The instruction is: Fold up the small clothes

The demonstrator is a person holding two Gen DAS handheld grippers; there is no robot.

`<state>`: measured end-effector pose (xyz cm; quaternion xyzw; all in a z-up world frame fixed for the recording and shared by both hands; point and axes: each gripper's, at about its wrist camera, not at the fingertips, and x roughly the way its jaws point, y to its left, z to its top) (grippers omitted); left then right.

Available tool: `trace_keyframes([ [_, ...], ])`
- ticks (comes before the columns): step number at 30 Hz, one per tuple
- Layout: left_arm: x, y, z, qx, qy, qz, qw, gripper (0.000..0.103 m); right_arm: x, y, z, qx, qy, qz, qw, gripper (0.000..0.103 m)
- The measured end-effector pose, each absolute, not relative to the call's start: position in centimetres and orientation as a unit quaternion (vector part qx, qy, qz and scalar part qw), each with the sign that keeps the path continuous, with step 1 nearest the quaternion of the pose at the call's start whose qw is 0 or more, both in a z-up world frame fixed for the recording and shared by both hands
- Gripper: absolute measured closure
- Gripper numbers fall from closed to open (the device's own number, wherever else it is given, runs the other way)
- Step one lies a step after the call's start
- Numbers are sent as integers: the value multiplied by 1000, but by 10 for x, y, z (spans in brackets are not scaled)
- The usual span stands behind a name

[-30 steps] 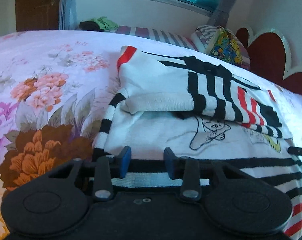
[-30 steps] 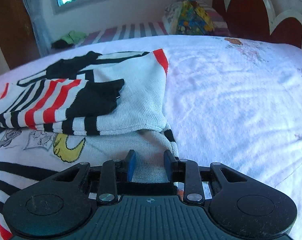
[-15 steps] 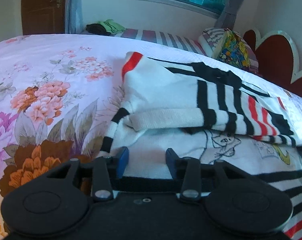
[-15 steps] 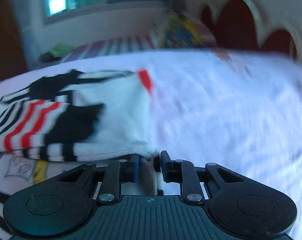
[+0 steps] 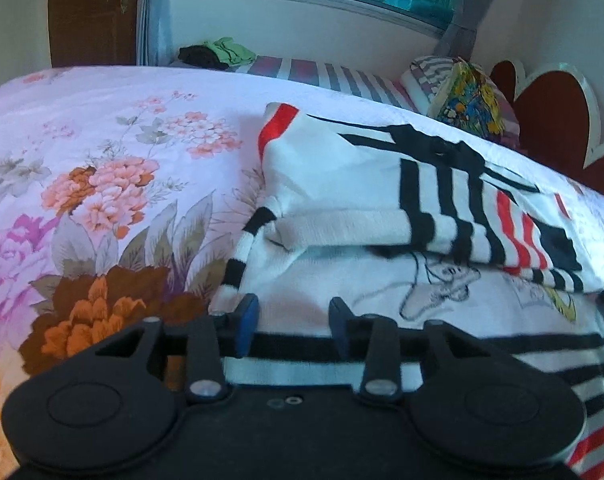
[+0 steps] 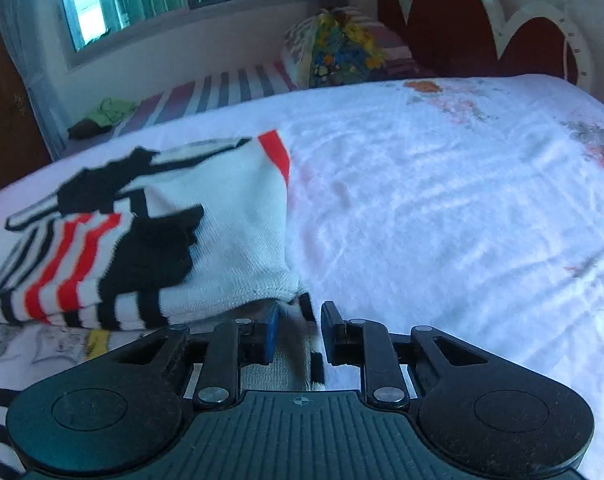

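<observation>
Folding is partway done: the white knit sweater with black and red stripes lies on the floral-printed bedsheet, both sleeves already crossed over its chest. Your left gripper stands released over the striped hem. Your right gripper brackets the hem's other corner, jaws apart. Bringing the bottom up remains.

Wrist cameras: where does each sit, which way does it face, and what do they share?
Left wrist: low over the sweater's near hem, facing the window; left gripper open, floral sheet beside it.
Right wrist: low at the sweater's other side, same heading; right gripper open, fabric between the fingers, headboard ahead.
Shared: sweater, pillow, window.
</observation>
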<state>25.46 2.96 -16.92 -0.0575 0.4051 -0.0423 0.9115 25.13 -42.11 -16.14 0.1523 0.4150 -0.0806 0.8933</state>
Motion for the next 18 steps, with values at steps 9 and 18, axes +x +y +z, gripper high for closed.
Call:
trace_keyframes([
  [9, 226, 19, -175, -6, 406, -58, 912, 58, 242, -379, -144, 137, 418, -17, 898, 82],
  [18, 190, 20, -155, 12, 418, -52, 907, 41, 170, -342, -156, 118, 472, 38, 873, 81],
])
